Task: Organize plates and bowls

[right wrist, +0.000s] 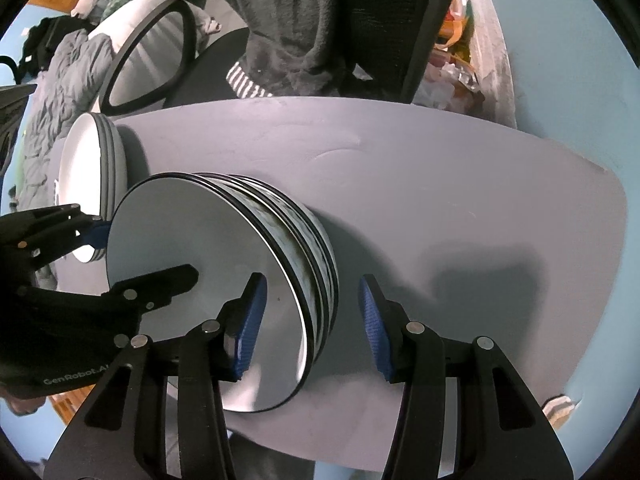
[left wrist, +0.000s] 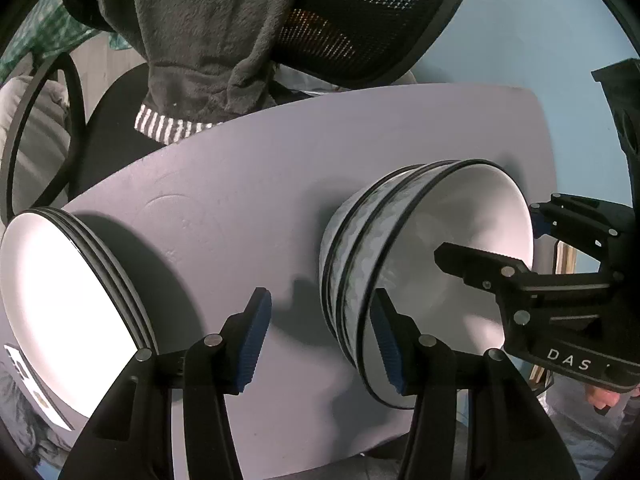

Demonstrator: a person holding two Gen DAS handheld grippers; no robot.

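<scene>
- Your left gripper (left wrist: 320, 340) has its fingers spread wide and grips nothing; its right pad sits at the rim of the stacked bowls (left wrist: 400, 256).
- Your right gripper (right wrist: 310, 324) is equally wide open, its fingers astride the bowls' (right wrist: 224, 280) rim without closing.
- The stack of plates (left wrist: 60, 300) lies at 9 o'clock on the table (left wrist: 260, 184), well apart from the bowls.

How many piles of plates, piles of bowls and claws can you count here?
Pile of plates: 1
Pile of bowls: 1
Claws: 2, the left claw and the right claw
Total: 4
</scene>
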